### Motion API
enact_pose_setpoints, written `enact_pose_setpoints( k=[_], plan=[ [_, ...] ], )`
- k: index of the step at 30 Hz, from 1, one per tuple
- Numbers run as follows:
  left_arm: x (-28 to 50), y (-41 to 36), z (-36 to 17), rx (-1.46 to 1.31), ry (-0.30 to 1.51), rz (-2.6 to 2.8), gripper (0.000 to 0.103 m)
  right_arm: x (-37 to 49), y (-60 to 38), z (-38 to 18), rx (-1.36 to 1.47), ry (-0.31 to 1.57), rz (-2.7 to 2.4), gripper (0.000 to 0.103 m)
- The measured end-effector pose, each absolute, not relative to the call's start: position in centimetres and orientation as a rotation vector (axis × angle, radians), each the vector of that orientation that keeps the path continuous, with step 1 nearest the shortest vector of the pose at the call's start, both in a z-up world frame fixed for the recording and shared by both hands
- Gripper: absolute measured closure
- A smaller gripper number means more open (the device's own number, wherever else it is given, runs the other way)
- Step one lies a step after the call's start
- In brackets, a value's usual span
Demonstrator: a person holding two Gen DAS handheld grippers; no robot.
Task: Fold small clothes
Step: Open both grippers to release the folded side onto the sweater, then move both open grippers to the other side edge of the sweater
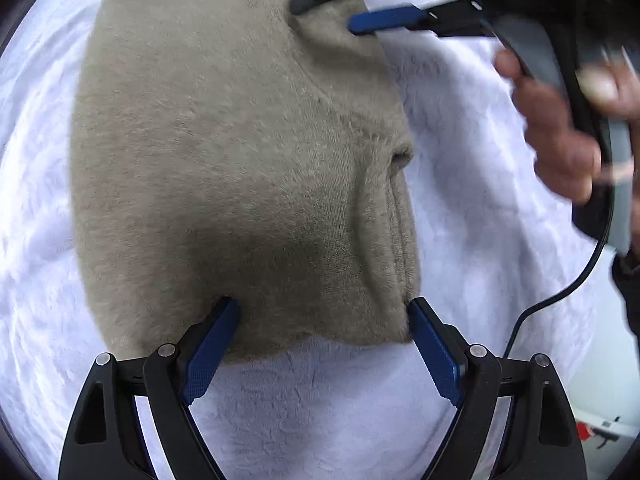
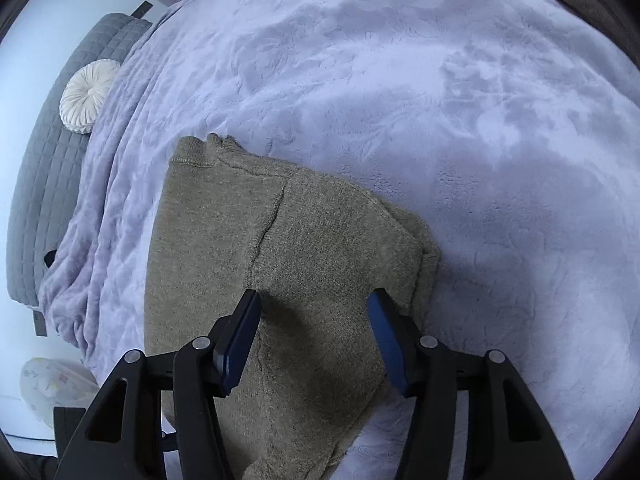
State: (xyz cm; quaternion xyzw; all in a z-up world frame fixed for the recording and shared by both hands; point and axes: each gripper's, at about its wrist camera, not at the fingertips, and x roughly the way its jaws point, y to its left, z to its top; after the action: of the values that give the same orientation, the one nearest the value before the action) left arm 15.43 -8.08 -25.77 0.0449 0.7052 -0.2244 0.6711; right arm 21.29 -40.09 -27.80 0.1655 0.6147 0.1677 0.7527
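A folded olive knit garment [image 1: 240, 160] lies flat on the pale fluffy blanket [image 1: 460, 200]. My left gripper [image 1: 323, 308] stands wide open over the garment's near edge, with one blue pad [image 1: 434, 348] beside its folded right side and nothing gripped. At the garment's far right corner is my right gripper [image 1: 324, 16], held by a hand [image 1: 560, 136]. In the right wrist view the same garment [image 2: 280, 248] shows a seam line and stacked layers at its right edge. There the right gripper [image 2: 315, 300] hovers open above the cloth, with its pads apart and empty.
The blanket [image 2: 440, 100] covers a bed. A round white cushion [image 2: 90, 96] and a grey quilted cover [image 2: 52, 168] lie at its far left. A patterned bag [image 2: 52, 384] sits on the floor. A black cable [image 1: 560, 296] hangs from the right gripper.
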Motion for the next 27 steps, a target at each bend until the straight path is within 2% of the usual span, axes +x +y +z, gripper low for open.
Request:
enact_pose_setpoints(
  k=[6,15,22,27],
  plan=[
    [16.8,-5.3,-22.7,0.197,1.488,-0.485,0.016,16.4,-37.8,-24.5,0.284,1.291,0.508,0.042],
    [15.1,-2.4,-22.9,0.248,1.511,-0.434,0.016,11.2,-33.1,-27.4,-0.052,1.322,0.540,0.043],
    [14.8,-0.1,-23.3,0.259,1.506,-0.398,0.016,9.3,-32.3,-27.1,-0.314,1.334,0.420,0.043],
    [14.5,1.1,-23.6,0.267,1.484,-0.396,0.016,8.0,-32.2,-23.7,-0.128,1.272,0.445,0.042]
  ],
)
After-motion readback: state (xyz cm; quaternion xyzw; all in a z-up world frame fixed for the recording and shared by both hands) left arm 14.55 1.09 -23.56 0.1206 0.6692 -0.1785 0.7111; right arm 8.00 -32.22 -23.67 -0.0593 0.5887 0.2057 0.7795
